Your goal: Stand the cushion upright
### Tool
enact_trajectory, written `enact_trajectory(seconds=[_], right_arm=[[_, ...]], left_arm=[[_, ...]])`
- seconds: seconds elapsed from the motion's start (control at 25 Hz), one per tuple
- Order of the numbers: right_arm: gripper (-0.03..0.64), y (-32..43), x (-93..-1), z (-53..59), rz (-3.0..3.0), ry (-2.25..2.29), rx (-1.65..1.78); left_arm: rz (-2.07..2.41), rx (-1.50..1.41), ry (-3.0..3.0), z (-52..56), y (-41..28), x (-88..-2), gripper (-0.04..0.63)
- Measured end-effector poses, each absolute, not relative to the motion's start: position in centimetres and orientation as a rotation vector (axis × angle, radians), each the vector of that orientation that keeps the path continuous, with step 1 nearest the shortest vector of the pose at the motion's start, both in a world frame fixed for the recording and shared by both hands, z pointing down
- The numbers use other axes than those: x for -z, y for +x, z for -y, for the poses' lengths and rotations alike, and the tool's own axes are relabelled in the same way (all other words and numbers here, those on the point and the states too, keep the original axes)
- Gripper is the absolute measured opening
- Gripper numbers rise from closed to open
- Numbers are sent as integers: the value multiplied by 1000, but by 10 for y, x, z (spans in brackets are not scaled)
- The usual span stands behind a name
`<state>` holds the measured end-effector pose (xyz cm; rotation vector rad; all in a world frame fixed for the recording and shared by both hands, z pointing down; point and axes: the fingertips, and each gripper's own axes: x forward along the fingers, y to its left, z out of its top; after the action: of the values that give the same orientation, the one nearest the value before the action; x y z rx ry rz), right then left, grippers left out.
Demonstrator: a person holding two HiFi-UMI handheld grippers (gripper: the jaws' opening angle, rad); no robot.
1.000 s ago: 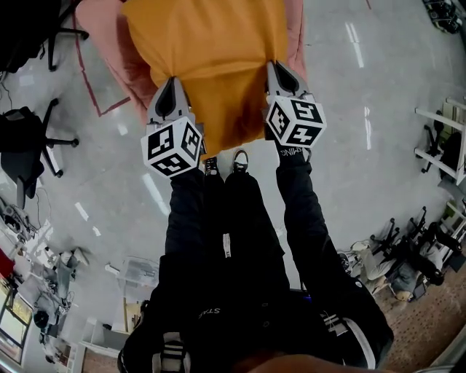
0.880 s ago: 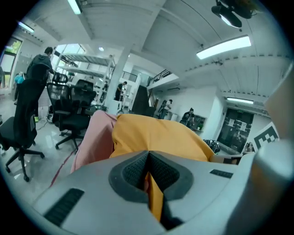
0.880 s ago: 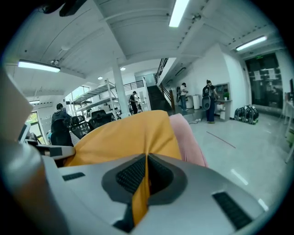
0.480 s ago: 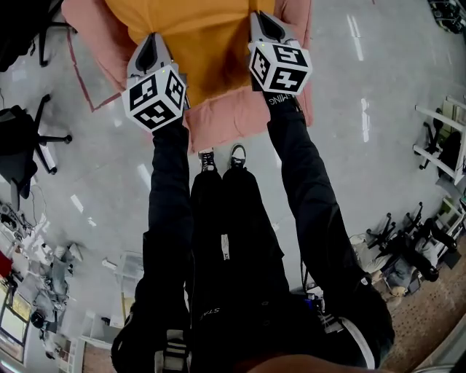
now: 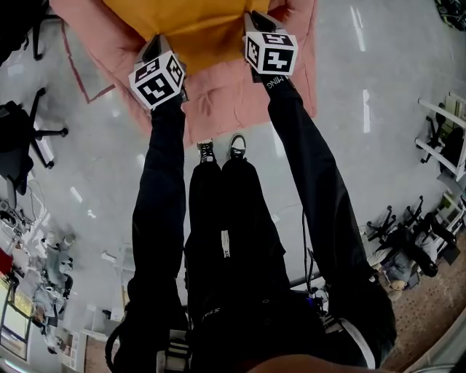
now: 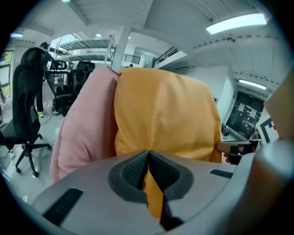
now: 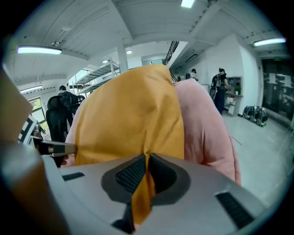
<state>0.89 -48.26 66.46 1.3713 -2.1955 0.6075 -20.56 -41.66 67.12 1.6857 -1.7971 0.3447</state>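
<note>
Head view shows my left gripper (image 5: 154, 45) and right gripper (image 5: 252, 22) each clenched on the orange cushion (image 5: 196, 25), at 12 o'clock from my feet, against a pink cushion (image 5: 233, 102). With only 2 thin fabric pinches, the cloth could slip and the cushion flop. It looks plump, soft and faintly creased.

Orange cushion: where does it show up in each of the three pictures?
Head view: orange cushion at top middle, cut by the upper edge.
Left gripper view: centre, cloth pinched in the left claw.
Right gripper view: centre-left, pinched in the right claw.
Shared landmark: pink cushion, below it, left of it, right of it, in that order.
</note>
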Motion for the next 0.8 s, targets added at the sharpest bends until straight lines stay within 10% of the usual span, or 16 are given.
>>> enact_trajectory(seconds=[0.32,0.8], right_arm=[[137,32,-620,440,2182,1444,-688],[14,22,-371,285,2489,1507,-624]], left_arm=[[1813,-366,1678,383,-214,-634,17],[1761,-148,1941,270,-116,-400,2]])
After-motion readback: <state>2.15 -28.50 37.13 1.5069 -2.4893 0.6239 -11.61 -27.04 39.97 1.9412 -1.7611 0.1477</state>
